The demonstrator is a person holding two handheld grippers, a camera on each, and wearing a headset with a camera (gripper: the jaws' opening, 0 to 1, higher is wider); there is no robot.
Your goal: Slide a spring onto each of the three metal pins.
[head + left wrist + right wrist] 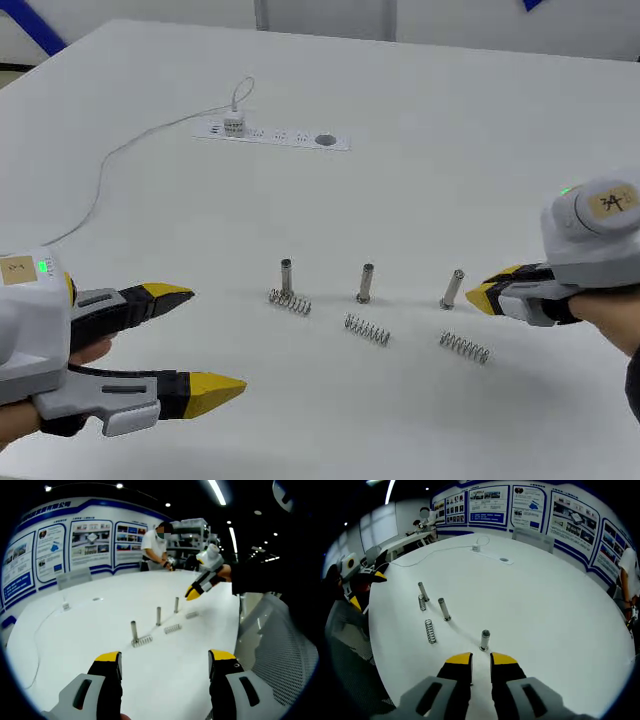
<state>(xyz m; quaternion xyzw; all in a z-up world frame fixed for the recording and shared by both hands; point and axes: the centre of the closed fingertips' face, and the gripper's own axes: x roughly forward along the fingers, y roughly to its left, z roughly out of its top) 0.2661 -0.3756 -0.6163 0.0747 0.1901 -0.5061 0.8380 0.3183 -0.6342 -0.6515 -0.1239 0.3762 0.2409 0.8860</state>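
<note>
Judged next: first pick-up. Stay low over white table (450,120); pinch lightly mid-coil, tip upright, lower straight on. Left gripper (215,338): jaws wide apart, empty, left of row. Right gripper (478,293): jaws barely apart, empty, tips just beside rightmost pin (453,289). Three pins (366,283) upright, bare; three springs (367,330) flat, one before each.
</note>
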